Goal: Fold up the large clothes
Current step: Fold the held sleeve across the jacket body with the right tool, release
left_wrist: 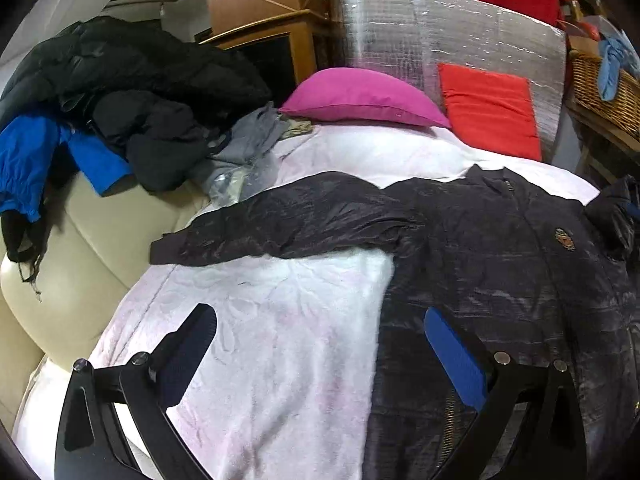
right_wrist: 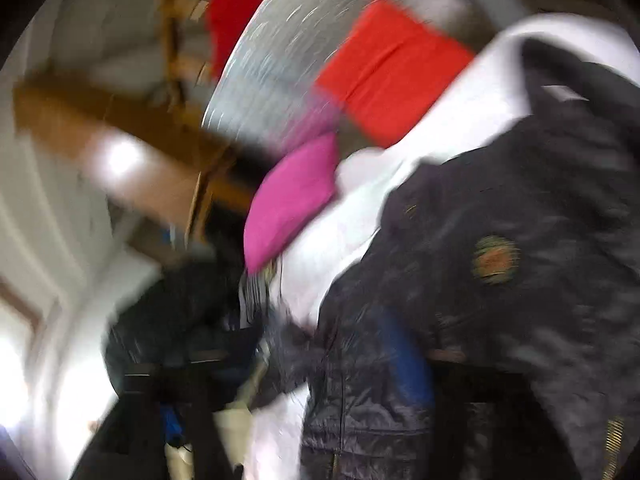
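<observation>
Both grippers hover over a bed. On the left gripper point(left_wrist: 320, 344), the jaws stand wide apart with nothing between them: one black finger point(left_wrist: 188, 344) is over the white blanket point(left_wrist: 280, 320), and the blue-padded finger point(left_wrist: 456, 360) is over the edge of the dark jacket point(left_wrist: 500, 264). Neither pad touches cloth.

That jacket is a shiny, quilted, dark one, spread flat across the blanket. One sleeve point(left_wrist: 260, 224) stretches straight out toward the left side of the bed, its cuff near the blanket's edge. A round badge point(left_wrist: 564, 239) sits on the chest, and a brass zip runs along the lower front.

From the right wrist view everything is smeared by motion blur. The right gripper point(right_wrist: 296, 392) shows as dark shapes at the bottom, with a blue pad point(right_wrist: 404, 356) lying close against the jacket point(right_wrist: 520, 208). Its jaws seem wide apart; whether the cloth lies between them is too blurred to tell, and no grip shows.

At the head of the bed lie a pink pillow point(left_wrist: 360, 98) and a red cushion point(left_wrist: 492, 110), the cushion leaning on a silver foil sheet point(left_wrist: 440, 28). To the left, a heap of dark coats point(left_wrist: 132, 80) with a blue garment point(left_wrist: 36, 160) is piled on a cream sofa point(left_wrist: 80, 260), beside a grey garment point(left_wrist: 248, 148). A wicker basket point(left_wrist: 600, 84) stands at the far right.
</observation>
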Demonstrator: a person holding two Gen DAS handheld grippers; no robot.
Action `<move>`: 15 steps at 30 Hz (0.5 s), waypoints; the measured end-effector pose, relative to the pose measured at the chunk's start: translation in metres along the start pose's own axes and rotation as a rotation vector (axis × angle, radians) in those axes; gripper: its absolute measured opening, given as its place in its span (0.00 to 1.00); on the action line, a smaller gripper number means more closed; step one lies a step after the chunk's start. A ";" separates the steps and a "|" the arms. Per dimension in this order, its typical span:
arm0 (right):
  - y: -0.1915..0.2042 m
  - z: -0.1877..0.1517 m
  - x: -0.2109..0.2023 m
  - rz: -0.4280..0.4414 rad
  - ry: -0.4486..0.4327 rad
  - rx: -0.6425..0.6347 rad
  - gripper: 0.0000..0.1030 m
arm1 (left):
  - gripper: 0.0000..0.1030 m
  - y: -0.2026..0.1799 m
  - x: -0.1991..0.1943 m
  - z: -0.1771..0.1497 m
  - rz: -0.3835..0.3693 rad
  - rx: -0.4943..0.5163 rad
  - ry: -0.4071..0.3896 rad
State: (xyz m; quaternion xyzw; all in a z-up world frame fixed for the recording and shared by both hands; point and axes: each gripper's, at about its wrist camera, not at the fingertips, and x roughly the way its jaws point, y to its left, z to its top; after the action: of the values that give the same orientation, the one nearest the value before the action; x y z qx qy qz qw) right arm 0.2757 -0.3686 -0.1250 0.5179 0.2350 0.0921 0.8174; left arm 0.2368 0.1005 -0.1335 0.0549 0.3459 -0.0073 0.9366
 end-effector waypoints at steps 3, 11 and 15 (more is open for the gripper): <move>-0.045 0.017 -0.065 0.067 -0.167 0.156 1.00 | 1.00 -0.029 -0.002 0.008 -0.040 0.025 0.006; -0.193 0.052 -0.110 0.025 -0.259 0.696 1.00 | 1.00 -0.121 -0.022 0.032 -0.165 0.136 -0.009; -0.236 0.051 -0.095 0.036 -0.252 0.843 1.00 | 1.00 -0.160 -0.024 0.040 -0.195 0.172 0.041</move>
State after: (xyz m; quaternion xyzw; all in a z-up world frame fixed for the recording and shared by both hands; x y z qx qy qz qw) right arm 0.1955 -0.5522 -0.2893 0.8174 0.1417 -0.0616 0.5550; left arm 0.2366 -0.0635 -0.1033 0.1010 0.3668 -0.1269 0.9160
